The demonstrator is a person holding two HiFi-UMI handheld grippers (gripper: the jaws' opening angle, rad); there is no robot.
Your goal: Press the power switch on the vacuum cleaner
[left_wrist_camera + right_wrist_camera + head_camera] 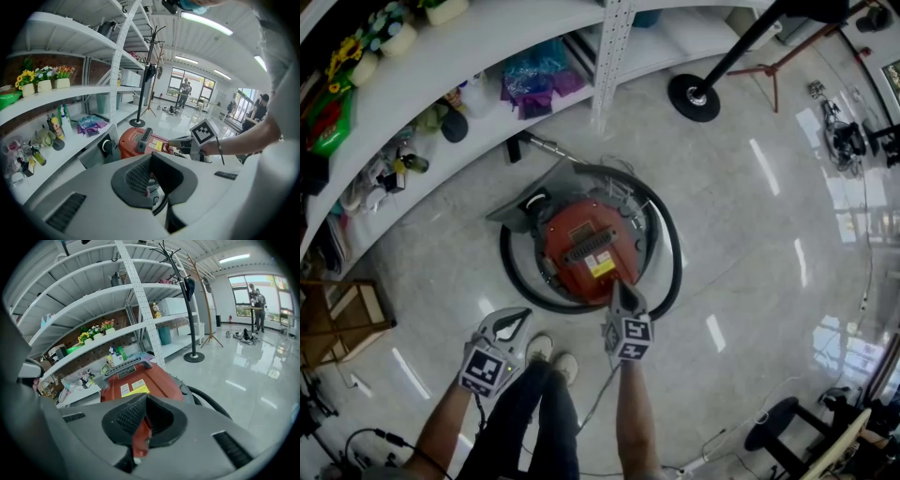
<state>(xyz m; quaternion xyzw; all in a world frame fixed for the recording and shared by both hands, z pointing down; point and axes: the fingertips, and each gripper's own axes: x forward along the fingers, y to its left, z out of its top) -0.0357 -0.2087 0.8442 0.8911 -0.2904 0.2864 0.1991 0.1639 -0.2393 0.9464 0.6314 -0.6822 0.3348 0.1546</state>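
red vacuum cleaner (567, 230) at the centre of the head view, standing on the pale glossy floor (750, 216) just below the curved white shelf (487, 56). ringed by its black hose (671, 246), which loops from the left side round the near edge and up the right. black handle (592, 246) running diagonally across the red top, yellow label (602, 267) just below the handle's near end. power switch not to be made out for sure in any view.

right gripper (619, 292) at lower centre, pointing up the frame, tip lying over the near rim of the red body, just below the yellow label. jaws closed together with nothing between them. in the right gripper view only a narrow slot under the meeting pads, filled with red from the body close beneath. touching or just above: cannot tell.

left gripper (517, 319) at lower left, off to the left of the right one and just outside the hose loop, hanging over bare floor just above the person's pale shoes (551, 354). jaws closed too, and empty. in the left gripper view, looks across at the red body in mid frame, with the right gripper's marker cube (205, 132) to the right of it.

round black stand base (694, 97) at upper centre-right, well apart from the vacuum cleaner. purple bag (534, 80) under the shelf at upper centre-left, small bottles and flower pots further left along the shelves.
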